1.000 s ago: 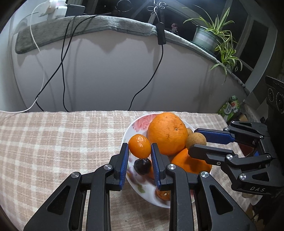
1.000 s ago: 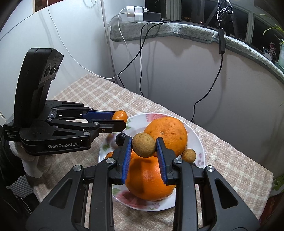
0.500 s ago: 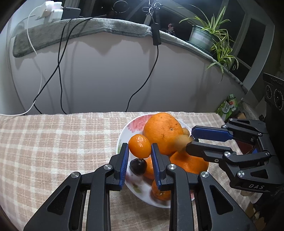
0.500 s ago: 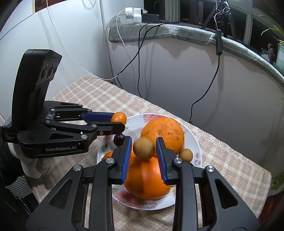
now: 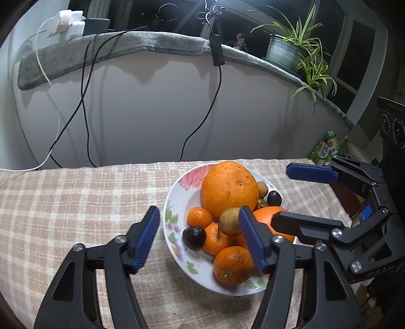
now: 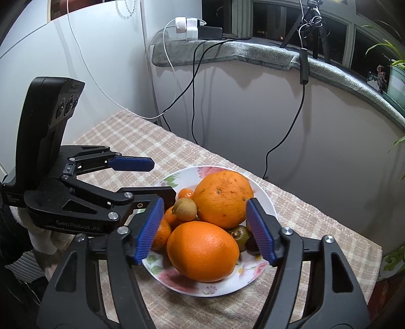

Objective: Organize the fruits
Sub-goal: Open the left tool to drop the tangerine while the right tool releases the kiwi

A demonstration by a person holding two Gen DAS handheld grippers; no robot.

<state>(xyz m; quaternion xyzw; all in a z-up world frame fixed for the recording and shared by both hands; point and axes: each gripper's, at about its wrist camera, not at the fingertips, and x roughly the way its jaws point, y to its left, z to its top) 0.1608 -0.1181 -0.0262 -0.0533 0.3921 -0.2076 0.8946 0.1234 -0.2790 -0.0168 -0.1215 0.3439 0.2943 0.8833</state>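
Note:
A white flowered plate point(image 5: 177, 200) point(image 6: 263, 200) on the checked tablecloth holds two large oranges point(image 5: 229, 189) point(image 6: 202, 250), several small mandarins point(image 5: 233, 264), a brown longan point(image 5: 229, 220) point(image 6: 186, 208) and dark plums point(image 5: 193, 238). My left gripper point(image 5: 200, 238) is open and empty just above the plate's near side; it also shows in the right wrist view point(image 6: 154, 177). My right gripper point(image 6: 205, 230) is open and empty over the front orange; it also shows in the left wrist view point(image 5: 293, 194).
A white wall with hanging black cables point(image 5: 83, 101) stands behind the table. A grey-covered ledge carries chargers point(image 5: 68, 24) and a potted plant point(image 5: 291, 50). A green packet point(image 5: 326, 149) lies at the table's far right. The table's edge runs close beyond the plate.
Both grippers have opened. The small mandarin left the left gripper and the longan left the right gripper; both now lie on the plate. Both grippers have drawn back a little.

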